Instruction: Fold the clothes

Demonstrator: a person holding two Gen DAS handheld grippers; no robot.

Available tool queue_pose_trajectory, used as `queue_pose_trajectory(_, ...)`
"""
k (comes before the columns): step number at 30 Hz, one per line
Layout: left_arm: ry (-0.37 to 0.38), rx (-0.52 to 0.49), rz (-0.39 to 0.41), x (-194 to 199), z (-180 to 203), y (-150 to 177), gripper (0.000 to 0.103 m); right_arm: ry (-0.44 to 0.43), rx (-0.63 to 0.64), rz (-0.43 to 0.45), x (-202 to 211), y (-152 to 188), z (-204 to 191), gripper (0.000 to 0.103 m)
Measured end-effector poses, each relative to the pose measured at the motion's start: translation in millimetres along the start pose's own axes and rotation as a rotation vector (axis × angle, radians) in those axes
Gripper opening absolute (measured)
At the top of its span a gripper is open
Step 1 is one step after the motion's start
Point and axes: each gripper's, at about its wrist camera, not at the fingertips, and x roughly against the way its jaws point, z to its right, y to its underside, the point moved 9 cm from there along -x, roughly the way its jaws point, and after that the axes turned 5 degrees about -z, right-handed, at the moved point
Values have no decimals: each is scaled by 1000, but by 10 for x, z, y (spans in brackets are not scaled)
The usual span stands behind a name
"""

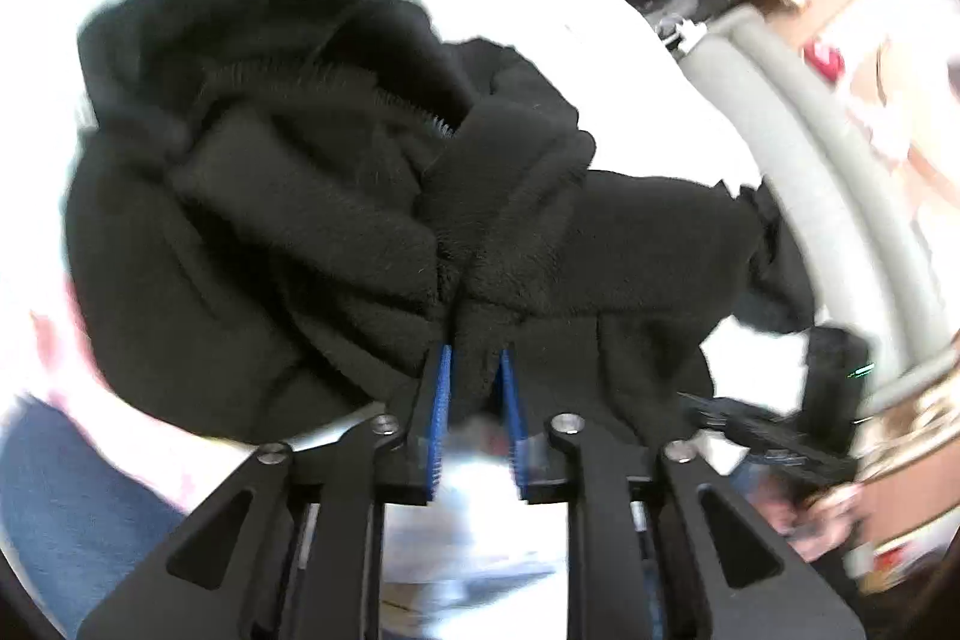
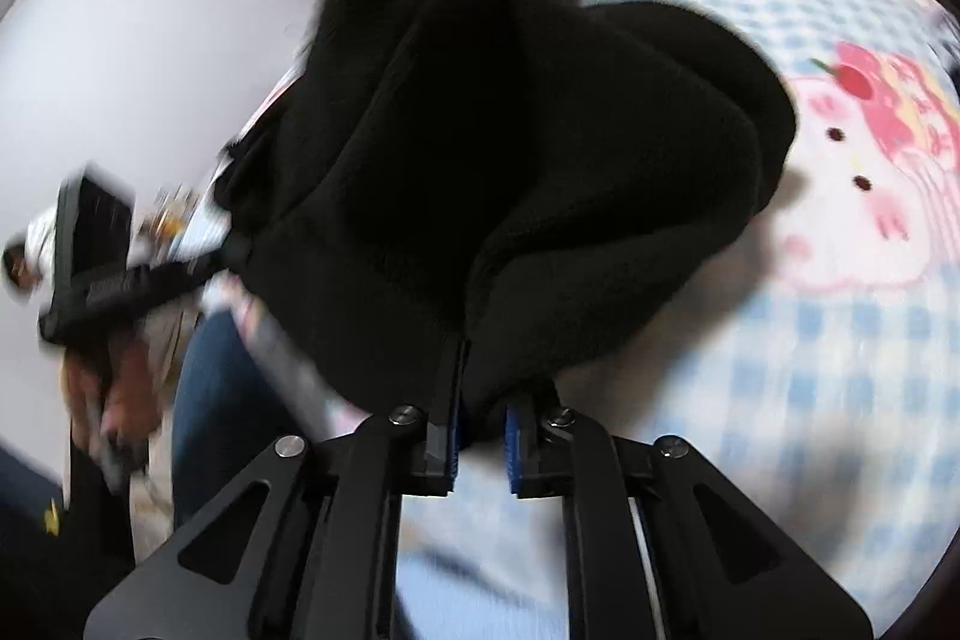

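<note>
A black fleece garment with a zipper hangs bunched in the left wrist view. My left gripper is shut on a fold of it, the blue pads pressed into the fleece. In the right wrist view the same black garment is lifted over the bed. My right gripper is shut on another edge of it, with fabric pinched between the blue pads. The other gripper, held by a hand, shows at the left of the right wrist view. At the right of the left wrist view is the right gripper.
A bedsheet with blue checks and a pink cartoon print lies under the garment. White bedding sits behind it in the left wrist view. A person's jeans are at the bed's edge. Pale rails curve at the right.
</note>
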Motion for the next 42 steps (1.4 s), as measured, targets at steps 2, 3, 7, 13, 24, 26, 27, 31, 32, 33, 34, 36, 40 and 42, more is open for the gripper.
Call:
queue_pose_trajectory(2,57,-82,86,248,246,-249,31,-21,40,14,251,-64,-114,22)
queue_pose_trajectory(3,97,-110,149,377,373,-420,61,-37,34,44,378,-139,-114,26)
queue_pose_trajectory(7,105,-191,190,148,792,-962,88,5,-35,250,890,-737,133,44)
queue_pose_trajectory(13,-130,-134,-102,-1249,649,-1177,76,263,-136,240,502,-1552,664,62)
queue_pose_trajectory(24,-97,-58,-88,-933,340,-177,44,-32,-119,-42,-562,-732,551,79)
queue_pose_trajectory(26,-70,-43,-65,-831,425,-121,31,-19,-34,-78,-539,-557,327,46)
queue_pose_trajectory(27,-51,-28,-53,-773,459,-92,21,-5,-8,-86,-503,-487,251,38)
queue_pose_trajectory(31,-16,44,23,-459,487,-9,16,217,72,23,-23,-315,234,19)
queue_pose_trajectory(32,-44,46,36,-401,471,7,16,236,64,58,151,-320,258,19)
queue_pose_trajectory(33,-96,40,42,-370,442,21,16,246,51,90,319,-326,279,19)
queue_pose_trajectory(34,-165,31,51,-341,397,21,14,193,12,105,424,-333,272,19)
queue_pose_trajectory(36,-174,41,74,-264,372,-58,14,134,47,130,575,-337,100,19)
queue_pose_trajectory(40,-77,46,121,-99,481,-260,16,78,170,119,597,-234,-312,19)
queue_pose_trajectory(42,-12,-75,153,-83,883,-401,28,4,160,120,568,-187,-434,19)
